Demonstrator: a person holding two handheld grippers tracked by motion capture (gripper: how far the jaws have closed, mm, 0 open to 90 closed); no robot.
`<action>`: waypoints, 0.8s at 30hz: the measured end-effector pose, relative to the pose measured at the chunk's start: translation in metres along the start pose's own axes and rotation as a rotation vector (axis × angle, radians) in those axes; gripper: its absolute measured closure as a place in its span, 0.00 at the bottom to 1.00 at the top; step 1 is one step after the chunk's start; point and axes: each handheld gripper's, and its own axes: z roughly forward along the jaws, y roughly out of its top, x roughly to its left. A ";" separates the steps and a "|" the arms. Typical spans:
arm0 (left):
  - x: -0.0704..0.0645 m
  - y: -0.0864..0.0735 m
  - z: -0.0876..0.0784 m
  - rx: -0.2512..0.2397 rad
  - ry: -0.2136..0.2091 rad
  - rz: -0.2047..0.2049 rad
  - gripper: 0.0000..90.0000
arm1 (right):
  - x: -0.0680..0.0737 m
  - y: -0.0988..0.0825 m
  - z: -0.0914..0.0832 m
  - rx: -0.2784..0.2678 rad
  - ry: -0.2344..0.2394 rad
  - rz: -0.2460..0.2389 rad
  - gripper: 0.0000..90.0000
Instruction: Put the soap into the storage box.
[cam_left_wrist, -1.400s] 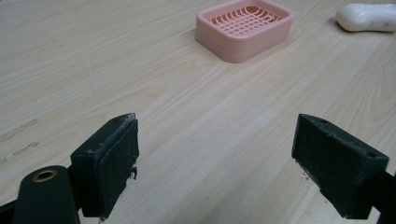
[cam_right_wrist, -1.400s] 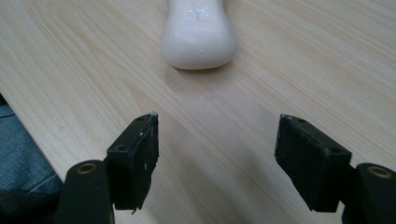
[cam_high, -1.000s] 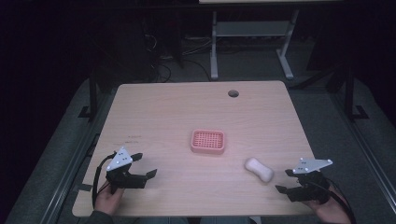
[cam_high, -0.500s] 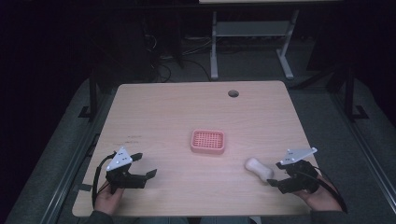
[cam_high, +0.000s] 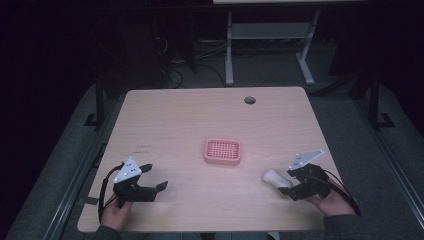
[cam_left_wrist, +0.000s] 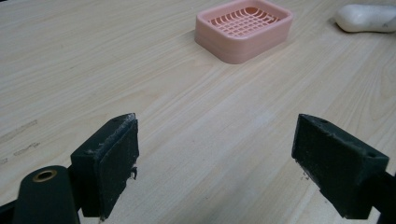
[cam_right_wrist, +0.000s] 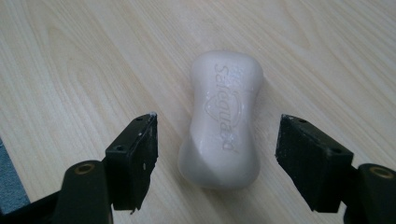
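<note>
The right tool (cam_right_wrist: 217, 154) straddles the white soap bar (cam_right_wrist: 224, 119) with jaws wide; it looks hard, smooth and slippery, best pinched across its narrow waist.

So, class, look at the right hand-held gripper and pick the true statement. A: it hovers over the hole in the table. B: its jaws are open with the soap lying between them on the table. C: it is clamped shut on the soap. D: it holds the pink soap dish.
B: the right hand-held gripper has its jaws spread on either side of the white soap, which lies on the table.
</note>
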 end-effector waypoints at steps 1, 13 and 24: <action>0.000 0.000 0.000 -0.001 0.001 0.001 0.16 | 0.000 0.001 0.001 0.002 0.002 -0.001 0.32; 0.000 0.000 0.000 0.001 0.000 0.002 0.16 | -0.002 0.003 0.012 0.029 0.011 0.003 0.31; 0.000 0.000 0.000 -0.002 0.001 0.001 0.16 | -0.004 0.002 0.021 0.062 0.003 0.007 0.31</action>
